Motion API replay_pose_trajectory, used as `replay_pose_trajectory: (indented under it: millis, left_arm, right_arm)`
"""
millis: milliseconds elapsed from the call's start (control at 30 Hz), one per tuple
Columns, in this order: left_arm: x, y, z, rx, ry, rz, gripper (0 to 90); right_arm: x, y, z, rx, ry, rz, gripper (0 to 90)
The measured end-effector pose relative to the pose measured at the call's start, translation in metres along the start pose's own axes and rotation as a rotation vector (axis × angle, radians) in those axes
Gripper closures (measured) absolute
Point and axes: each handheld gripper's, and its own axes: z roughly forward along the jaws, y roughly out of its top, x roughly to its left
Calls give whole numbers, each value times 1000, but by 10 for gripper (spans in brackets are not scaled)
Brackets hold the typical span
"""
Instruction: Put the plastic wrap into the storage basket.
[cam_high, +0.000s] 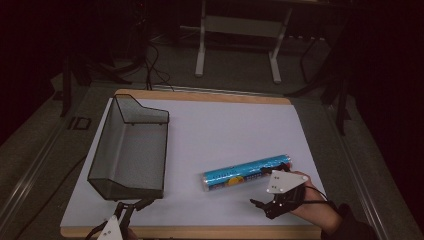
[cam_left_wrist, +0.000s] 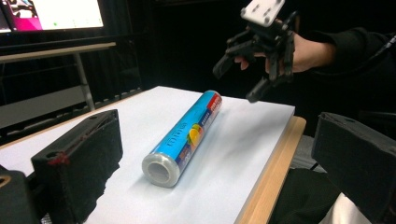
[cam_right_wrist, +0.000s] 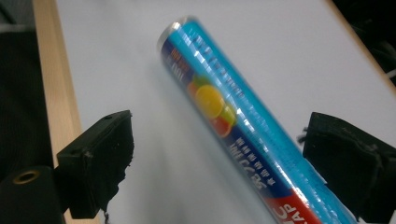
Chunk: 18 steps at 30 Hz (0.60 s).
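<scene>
A blue roll of cling film (cam_high: 247, 172) with a fruit picture lies on its side on the white table top (cam_high: 225, 125), at the front right. My right gripper (cam_high: 267, 192) hangs just in front of the roll's right end, held above the table in a hand. In the right gripper view its jaws stand open with the roll (cam_right_wrist: 233, 116) running slantwise between them, untouched. My left gripper (cam_high: 134, 204) sits at the front left edge, open and holding nothing. Its view looks along the roll (cam_left_wrist: 187, 137) toward the right gripper (cam_left_wrist: 236, 84).
A black wire-mesh basket (cam_high: 102, 150) stands on the left of the table with nothing in it. A wooden rim (cam_high: 200, 231) borders the table top. Beyond the far edge stands a white metal frame (cam_high: 237, 30) with cables on the floor. A lit screen (cam_left_wrist: 51, 14) glows in the background.
</scene>
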Motion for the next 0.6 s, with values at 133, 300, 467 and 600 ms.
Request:
replay_pose_trajectory:
  millis: [133, 300, 467, 600]
  left_arm:
    - [0, 0, 1, 6, 2, 5, 27]
    - [0, 0, 0, 2, 4, 0, 26]
    - [0, 0, 0, 2, 3, 0, 26]
    - [1, 0, 0, 1, 2, -2, 26]
  right_arm:
    - [-4, 4, 8, 42, -2, -55, 86]
    - [-13, 10, 17, 72, 36, -143, 94]
    - [-19, 13, 27, 133, 64, -210, 133]
    - [-25, 19, 36, 213, 86, -206, 136]
